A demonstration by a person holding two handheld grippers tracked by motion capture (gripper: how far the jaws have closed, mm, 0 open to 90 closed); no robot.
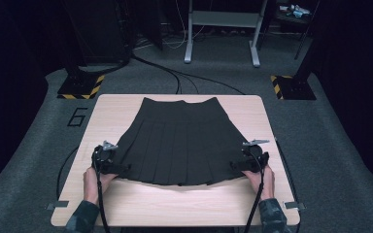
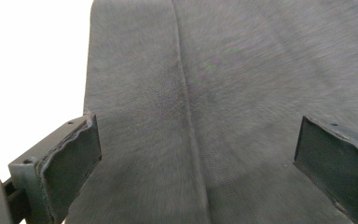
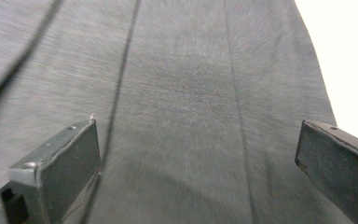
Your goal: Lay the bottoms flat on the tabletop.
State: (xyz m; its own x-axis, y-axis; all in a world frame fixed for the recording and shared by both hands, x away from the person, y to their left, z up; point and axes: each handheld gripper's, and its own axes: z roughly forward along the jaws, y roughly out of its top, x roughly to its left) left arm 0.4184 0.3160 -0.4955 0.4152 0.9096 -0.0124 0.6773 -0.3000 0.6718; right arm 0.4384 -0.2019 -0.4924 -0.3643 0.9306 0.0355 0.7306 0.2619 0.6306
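A black pleated skirt (image 1: 179,143) lies spread flat on the wooden table (image 1: 184,201), waistband at the far side, hem toward me. My left gripper (image 1: 121,168) rests at the skirt's near left corner, pointing inward. In the left gripper view its jaws stand wide apart over the dark cloth (image 2: 196,112), with nothing pinched between them. My right gripper (image 1: 235,166) sits at the near right corner, mirrored. Its jaws are likewise spread over the pleated cloth (image 3: 182,102) in the right gripper view. A hand holds each gripper from below.
Bare table top shows along the near edge and beside the skirt at both sides. Cables (image 1: 102,208) trail from the grippers off the front edge. On the carpet beyond stand a metal frame (image 1: 222,29) and two stand bases with yellow-black tape (image 1: 80,86).
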